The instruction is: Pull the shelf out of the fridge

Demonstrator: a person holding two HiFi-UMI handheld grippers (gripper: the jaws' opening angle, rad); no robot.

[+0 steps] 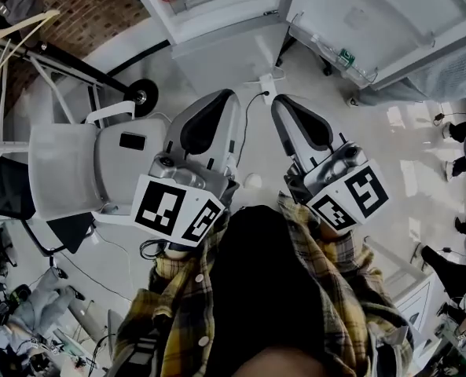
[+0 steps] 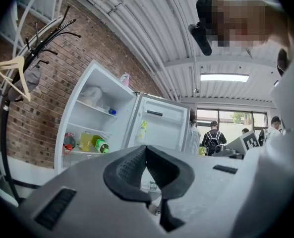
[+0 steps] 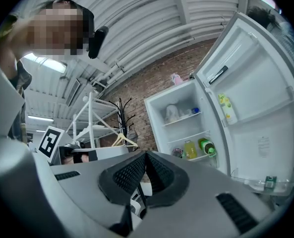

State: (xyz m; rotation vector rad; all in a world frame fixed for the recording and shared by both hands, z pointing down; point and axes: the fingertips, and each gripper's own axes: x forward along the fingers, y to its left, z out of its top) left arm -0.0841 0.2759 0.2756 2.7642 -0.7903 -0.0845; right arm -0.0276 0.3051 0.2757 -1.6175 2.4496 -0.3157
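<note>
Jaws closed, empty on my left gripper (image 2: 146, 148) and right gripper (image 3: 146, 153); fridge (image 1: 217, 26) well ahead, door (image 1: 374, 14) wide open, floor (image 1: 258, 151) between.

Bright, fisheye edges, ceiling lamp (image 2: 224, 77) glare.

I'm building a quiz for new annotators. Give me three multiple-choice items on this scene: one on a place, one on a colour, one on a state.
1. The fridge stands against: A) a brick wall B) a window C) a curtain.
2. The bottle beside the green bottle is: A) black B) yellow C) white.
3. The fridge door is: A) shut B) removed C) wide open.
Answers: 1 A, bricks show behind it; 2 B, a yellow bottle stands left of it; 3 C, the door swings aside, baring the shelves.
</note>
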